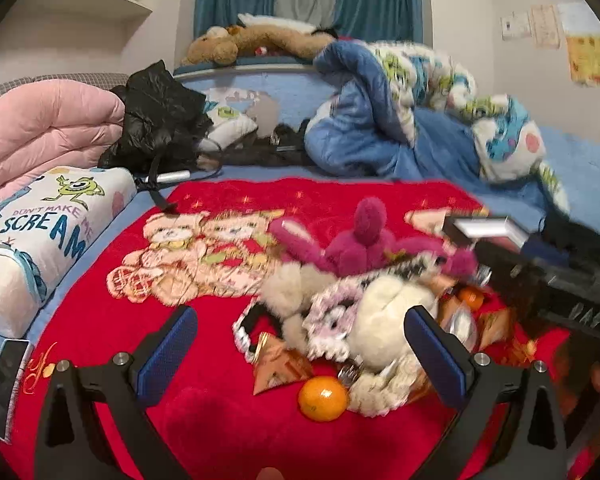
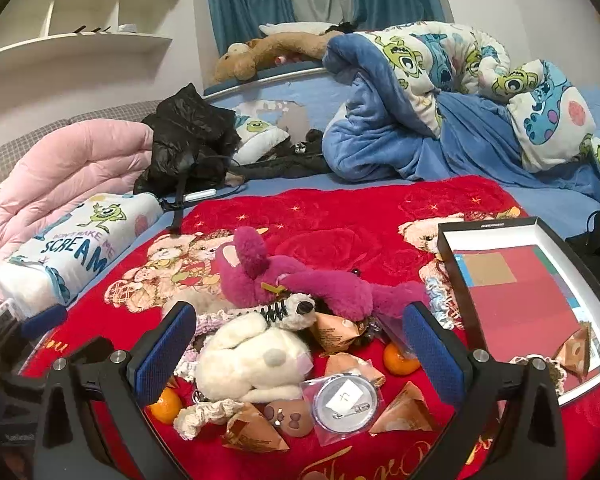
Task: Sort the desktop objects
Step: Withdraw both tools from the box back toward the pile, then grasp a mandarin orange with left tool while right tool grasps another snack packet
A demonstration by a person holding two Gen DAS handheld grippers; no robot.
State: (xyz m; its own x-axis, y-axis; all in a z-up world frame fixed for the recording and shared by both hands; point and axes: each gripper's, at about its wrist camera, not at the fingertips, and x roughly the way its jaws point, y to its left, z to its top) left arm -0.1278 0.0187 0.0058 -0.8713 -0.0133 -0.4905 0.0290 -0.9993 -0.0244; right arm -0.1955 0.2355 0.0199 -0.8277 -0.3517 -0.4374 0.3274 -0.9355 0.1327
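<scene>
Even indoor light, strong fisheye bending, one view blurred

Both views are lit softly from above, with no hard shadows and no glare. The left wrist view is smeared by motion: the toys [image 1: 364, 280] and the dark box [image 1: 540, 272] at the right look streaked. The right wrist view is sharp, and the print on the pillow [image 2: 80, 248] is readable. Shelf [image 2: 72, 48] lines curve near the edges, and the corners are black.

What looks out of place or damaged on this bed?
The blue headboard is damaged: its covering has peeled away in patches. The small things lie in a jumbled heap on the red blanket, with the white plush on top; only a few sit in the box.
</scene>
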